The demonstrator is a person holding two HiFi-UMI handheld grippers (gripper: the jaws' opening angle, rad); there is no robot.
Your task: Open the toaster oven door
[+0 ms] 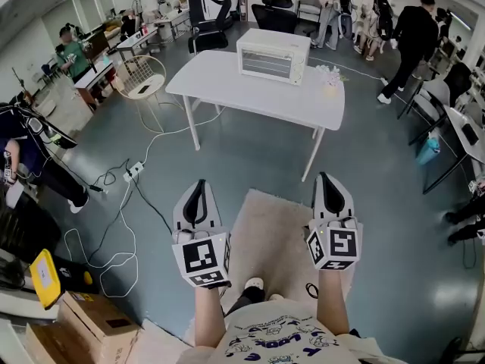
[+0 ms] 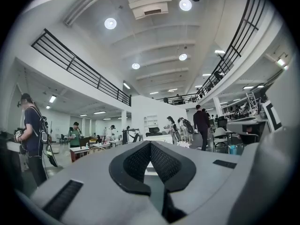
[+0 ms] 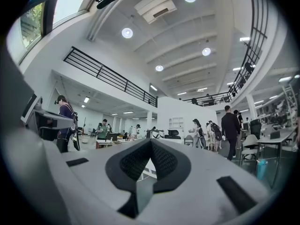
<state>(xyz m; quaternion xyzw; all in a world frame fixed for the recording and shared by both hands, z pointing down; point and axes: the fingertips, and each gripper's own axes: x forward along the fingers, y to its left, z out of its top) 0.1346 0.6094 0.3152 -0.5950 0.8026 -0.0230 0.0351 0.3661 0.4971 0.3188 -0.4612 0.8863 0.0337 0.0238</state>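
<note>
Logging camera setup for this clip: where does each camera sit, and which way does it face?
Head view: on the person's head, looking steeply down and forward at the white table and toaster oven; shows both forearms, left claw and right claw.
Left gripper view: rides the left claw, looking level along its shut jaws across the hall.
Right gripper view: likewise on the right claw, jaws shut.
Shared: all three show the person in black.
</note>
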